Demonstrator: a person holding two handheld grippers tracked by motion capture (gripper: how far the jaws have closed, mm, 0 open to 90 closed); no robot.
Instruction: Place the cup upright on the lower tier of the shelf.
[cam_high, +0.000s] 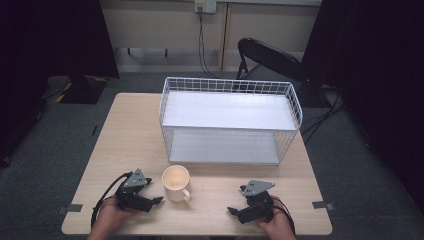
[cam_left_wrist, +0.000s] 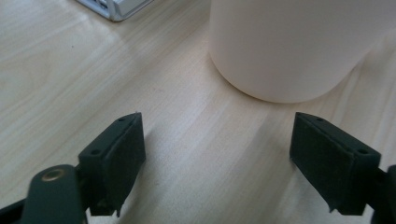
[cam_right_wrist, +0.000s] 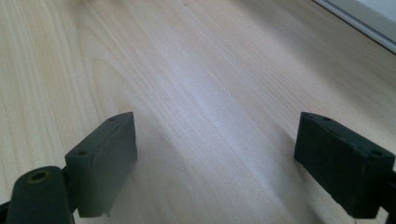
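1. Looking down in the high view, a light wooden table carries a white wire basket with two flat shelves, set toward the far side. A cream mug stands upright near the front edge, just in front of the basket, its handle turned toward the person's right. The left gripper lies low on the table just beside the mug, held by a hand; the right gripper rests well apart from the mug on the other side, held by the other hand.

2. In the left gripper view, the jaws stand wide apart with nothing between them. The mug's rounded base sits just ahead, shifted toward the right jaw and not touching either. A corner of the basket shows at the top.

3. In the right gripper view, the jaws are spread wide over bare wood, gripping nothing. An edge of the basket crosses the top right corner.
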